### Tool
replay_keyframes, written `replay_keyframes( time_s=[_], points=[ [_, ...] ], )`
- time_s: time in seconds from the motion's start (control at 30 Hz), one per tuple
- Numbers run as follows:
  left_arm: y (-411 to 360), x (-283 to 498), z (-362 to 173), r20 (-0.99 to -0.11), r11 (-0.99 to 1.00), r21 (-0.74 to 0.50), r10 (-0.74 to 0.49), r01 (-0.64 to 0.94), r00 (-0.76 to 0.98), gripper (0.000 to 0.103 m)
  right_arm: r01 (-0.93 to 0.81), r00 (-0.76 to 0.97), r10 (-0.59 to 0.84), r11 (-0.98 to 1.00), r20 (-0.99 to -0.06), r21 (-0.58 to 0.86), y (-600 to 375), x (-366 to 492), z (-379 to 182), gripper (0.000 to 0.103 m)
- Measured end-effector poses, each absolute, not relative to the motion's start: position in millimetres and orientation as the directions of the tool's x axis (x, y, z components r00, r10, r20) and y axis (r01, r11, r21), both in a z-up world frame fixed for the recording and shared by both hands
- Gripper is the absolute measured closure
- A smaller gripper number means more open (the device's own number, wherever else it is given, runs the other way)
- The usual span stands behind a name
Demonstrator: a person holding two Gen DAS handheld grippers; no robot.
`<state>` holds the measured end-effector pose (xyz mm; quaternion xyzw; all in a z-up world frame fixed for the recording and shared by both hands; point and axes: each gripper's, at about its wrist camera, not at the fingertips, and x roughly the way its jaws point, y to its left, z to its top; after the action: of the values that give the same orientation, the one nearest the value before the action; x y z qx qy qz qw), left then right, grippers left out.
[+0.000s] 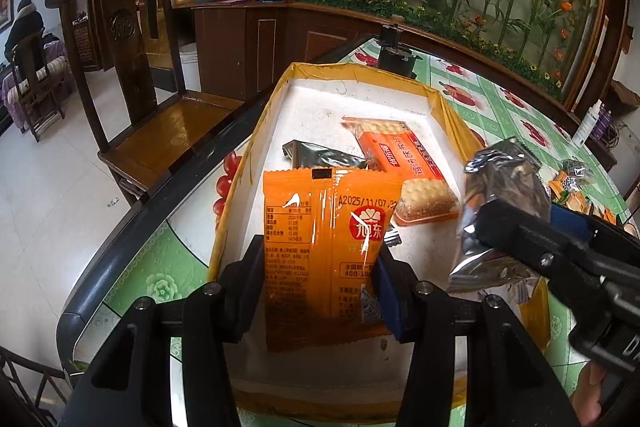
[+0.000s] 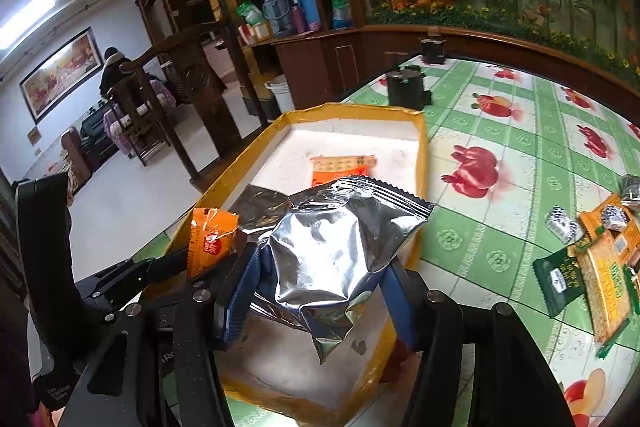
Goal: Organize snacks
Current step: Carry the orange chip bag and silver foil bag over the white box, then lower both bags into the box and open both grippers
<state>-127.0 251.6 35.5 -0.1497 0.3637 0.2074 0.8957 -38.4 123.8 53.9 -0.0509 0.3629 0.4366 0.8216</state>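
Note:
A shallow white tray with a yellow rim [image 1: 444,107] [image 2: 423,147] sits on the table. In it lie an orange cracker packet [image 1: 404,163] [image 2: 340,169] and a dark silver packet [image 1: 320,155] [image 2: 260,205]. My left gripper [image 1: 320,275] is shut on an orange snack packet [image 1: 320,247] held above the tray; the packet also shows in the right wrist view [image 2: 210,239]. My right gripper [image 2: 324,287] is shut on a silver foil packet [image 2: 340,247] above the tray's near right side; it shows in the left wrist view [image 1: 504,195] too.
Loose snack packets [image 2: 592,259] lie on the green flowered tablecloth [image 2: 500,131] to the right. Black clamp stands [image 2: 406,87] stand beyond the tray. A wooden chair [image 1: 160,123] is left of the table's dark edge. A flower panel lines the far side.

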Motion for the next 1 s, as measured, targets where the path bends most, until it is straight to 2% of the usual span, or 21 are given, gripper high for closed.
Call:
replay_keyframes(
  time_s=[0.53,1.0],
  points=[
    [241,-128,31,-0.716,0.881,-0.080,0.274,-0.466,0.642,0.053,-0.769,0.306,0.666,0.594,-0.680,0.235,128,-42,41,0.038],
    [235,-124,26,-0.731,0.894,-0.060,0.263,-0.444,0.630,0.051,-0.772,0.297,0.674,0.587,-0.677,0.246,126,-44,38,0.038]
  ],
)
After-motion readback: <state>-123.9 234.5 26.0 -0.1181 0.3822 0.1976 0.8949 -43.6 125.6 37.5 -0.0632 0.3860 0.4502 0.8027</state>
